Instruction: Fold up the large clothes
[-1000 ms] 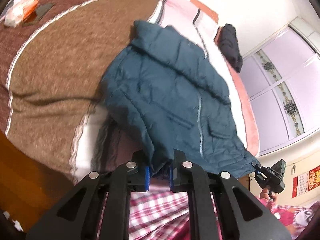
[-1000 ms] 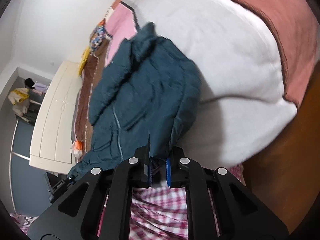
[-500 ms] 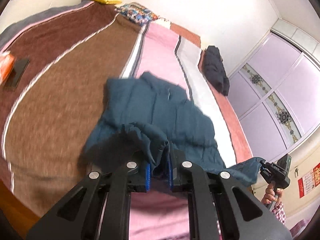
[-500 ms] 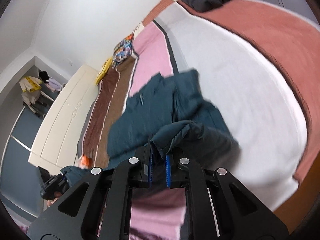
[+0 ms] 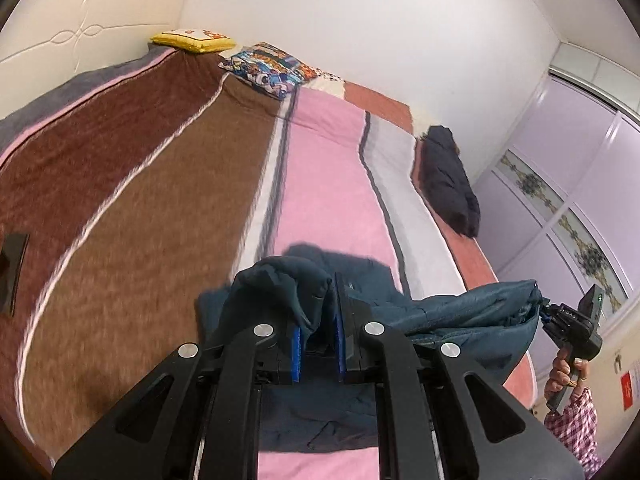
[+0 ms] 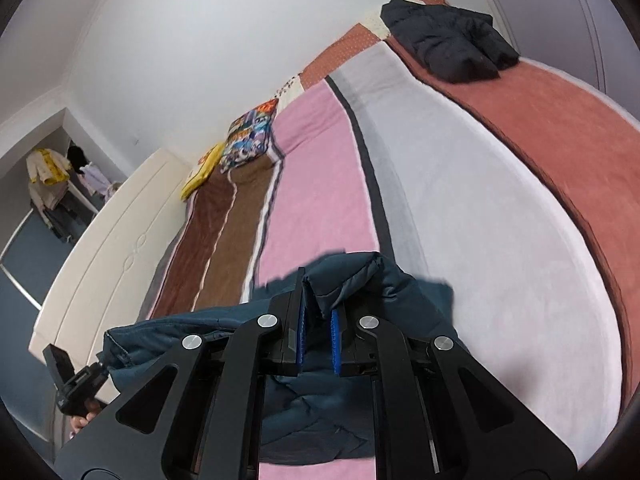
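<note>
1. Since a second ago, both tools have carried the teal jacket (image 5: 460,312) hem up over the bed (image 5: 328,184), doubling it.
2. Left tool (image 5: 318,334) pinches a jacket fold, low centre of frame.
3. Right tool (image 6: 318,334) pinches another fold.
4. A dark garment (image 6: 452,46) lies upper right.

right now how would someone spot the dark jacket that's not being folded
Start from the big striped bedspread and follow its rust-red stripe toward the far wall. The black jacket lies bundled there alone, untouched. Unlike the teal jacket, no tool grips it.
</note>
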Motion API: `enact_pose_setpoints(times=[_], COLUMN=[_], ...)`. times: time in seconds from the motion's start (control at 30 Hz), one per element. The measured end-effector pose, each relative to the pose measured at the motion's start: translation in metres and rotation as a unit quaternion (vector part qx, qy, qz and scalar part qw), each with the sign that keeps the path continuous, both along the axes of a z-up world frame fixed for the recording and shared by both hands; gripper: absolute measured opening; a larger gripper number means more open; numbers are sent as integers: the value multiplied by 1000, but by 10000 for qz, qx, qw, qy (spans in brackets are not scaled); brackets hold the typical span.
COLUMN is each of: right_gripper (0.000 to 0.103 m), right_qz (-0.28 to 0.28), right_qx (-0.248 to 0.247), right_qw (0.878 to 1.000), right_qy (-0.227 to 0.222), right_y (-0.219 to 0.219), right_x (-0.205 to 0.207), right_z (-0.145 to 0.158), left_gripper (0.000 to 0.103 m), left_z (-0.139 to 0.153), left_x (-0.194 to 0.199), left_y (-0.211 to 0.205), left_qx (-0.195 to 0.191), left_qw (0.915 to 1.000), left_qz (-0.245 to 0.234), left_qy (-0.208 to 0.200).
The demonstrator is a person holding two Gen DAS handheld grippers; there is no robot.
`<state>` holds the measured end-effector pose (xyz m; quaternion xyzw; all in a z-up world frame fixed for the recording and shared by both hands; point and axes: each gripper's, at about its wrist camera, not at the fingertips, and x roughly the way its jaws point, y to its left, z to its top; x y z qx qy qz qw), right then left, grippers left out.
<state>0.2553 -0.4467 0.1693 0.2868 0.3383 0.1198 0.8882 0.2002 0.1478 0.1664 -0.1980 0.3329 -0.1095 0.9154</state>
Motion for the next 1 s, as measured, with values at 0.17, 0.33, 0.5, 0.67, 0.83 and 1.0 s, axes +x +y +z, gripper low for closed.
enact_pose_setpoints(times=[0.17, 0.33, 0.5, 0.67, 0.83, 1.0], right_gripper=[10, 10, 10, 10, 10, 12], right_qz=[-162, -299, -301, -292, -314, -254], right_qx=[-290, -417, -618, -817, -988, -999], right_qw=[9993, 9972, 9936, 9893, 9832, 9786], right_qy=[144, 538, 895, 1169, 1500, 1780], right_y=[11, 16, 26, 36, 37, 37], right_x=[69, 135, 188, 220, 239, 243], right_z=[-9, -49, -100, -145, -189, -213], left_gripper=[12, 12, 12, 12, 13, 18], left_z=[-3, -35, -79, -121, -161, -186], left_x=[68, 134, 179, 213, 229, 236], left_y=[-1, 0, 2, 5, 1, 0], left_qx=[27, -31, -13, 14, 84, 0], left_qw=[9997, 9983, 9955, 9914, 9870, 9815], left_qz=[166, 313, 433, 556, 614, 728], left_qy=[166, 484, 840, 1187, 1482, 1770])
